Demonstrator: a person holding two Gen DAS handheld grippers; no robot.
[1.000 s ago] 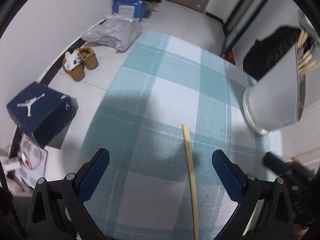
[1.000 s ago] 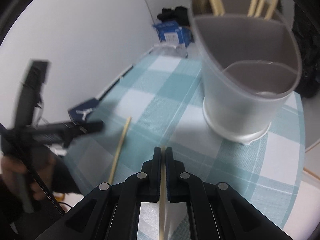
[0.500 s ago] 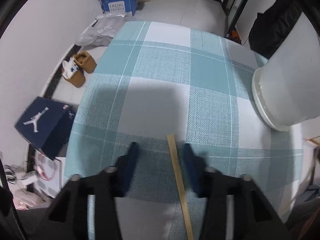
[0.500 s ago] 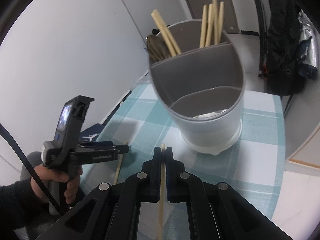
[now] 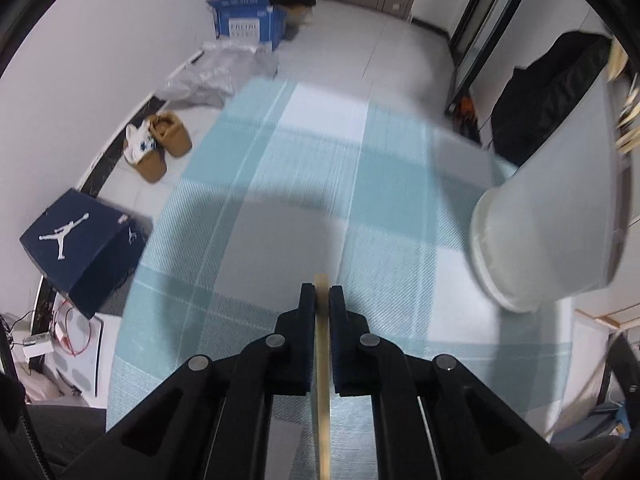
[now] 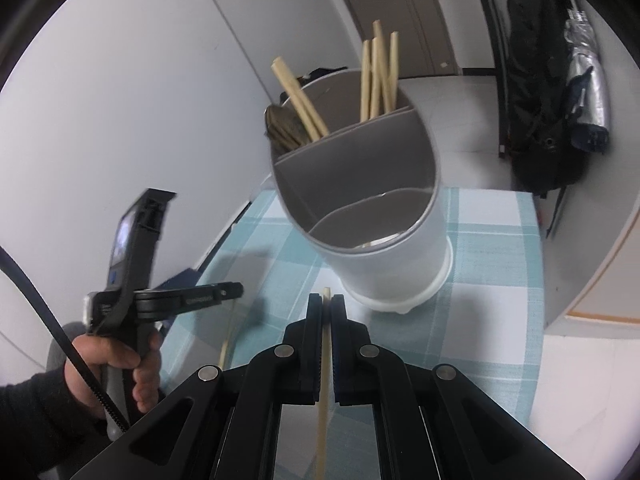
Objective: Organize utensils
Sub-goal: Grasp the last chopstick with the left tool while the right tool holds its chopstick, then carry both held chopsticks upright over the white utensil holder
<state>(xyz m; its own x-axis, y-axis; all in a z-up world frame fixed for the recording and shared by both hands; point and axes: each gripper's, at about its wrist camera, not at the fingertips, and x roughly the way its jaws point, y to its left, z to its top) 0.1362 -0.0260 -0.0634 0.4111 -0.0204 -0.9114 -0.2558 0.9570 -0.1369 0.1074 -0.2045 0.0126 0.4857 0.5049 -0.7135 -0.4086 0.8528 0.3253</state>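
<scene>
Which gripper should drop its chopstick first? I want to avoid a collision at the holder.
Right, probably. The right gripper grips its bamboo chopstick facing the white divided utensil holder; the left gripper, shut on another pale chopstick, has it off to the side.

I note a teal-and-white checked cloth (image 5: 320, 184) over the surface. The utensil holder (image 6: 384, 264) is white outside, grey-brown on its inner dividers. Chopsticks (image 6: 378, 76) in it are pale tan, as is the chopstick (image 5: 322, 360) seen from my left tool. Both tools are black. The box (image 5: 80, 244) is navy with a white figure; the slippers (image 5: 164, 148) are tan.
</scene>
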